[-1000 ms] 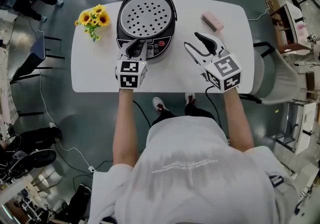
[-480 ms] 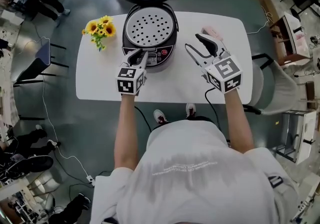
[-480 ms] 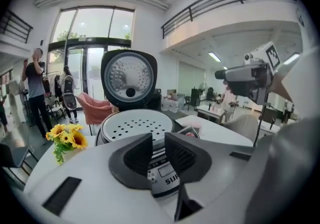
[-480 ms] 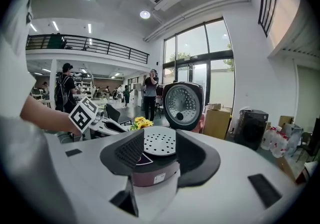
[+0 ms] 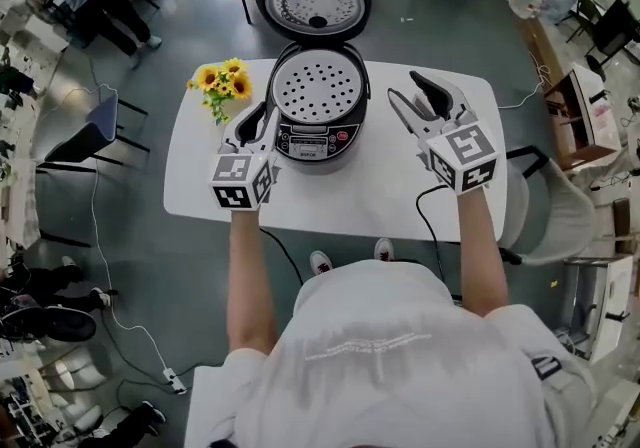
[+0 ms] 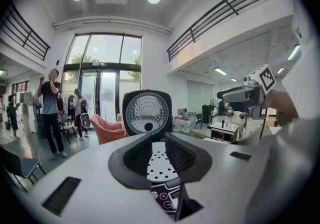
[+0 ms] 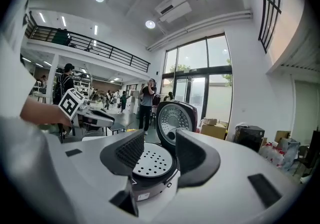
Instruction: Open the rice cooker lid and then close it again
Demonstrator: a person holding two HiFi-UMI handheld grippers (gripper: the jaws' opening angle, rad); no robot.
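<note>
While the lid (image 5: 312,1) stands open beyond the cooker (image 5: 318,101), head view shows left claw (image 5: 256,119) and right claw (image 5: 412,94) flanking it. Left gripper view: jaws just opening a little, empty. Right gripper view: jaws apart, empty, likely freed to shut the lid.

Ahead of the left gripper (image 6: 158,140), its jaws hide the rice cooker (image 6: 160,166) except 1 narrow strip and the lid (image 6: 147,113); control panel (image 6: 167,198) print is unreadable.
</note>
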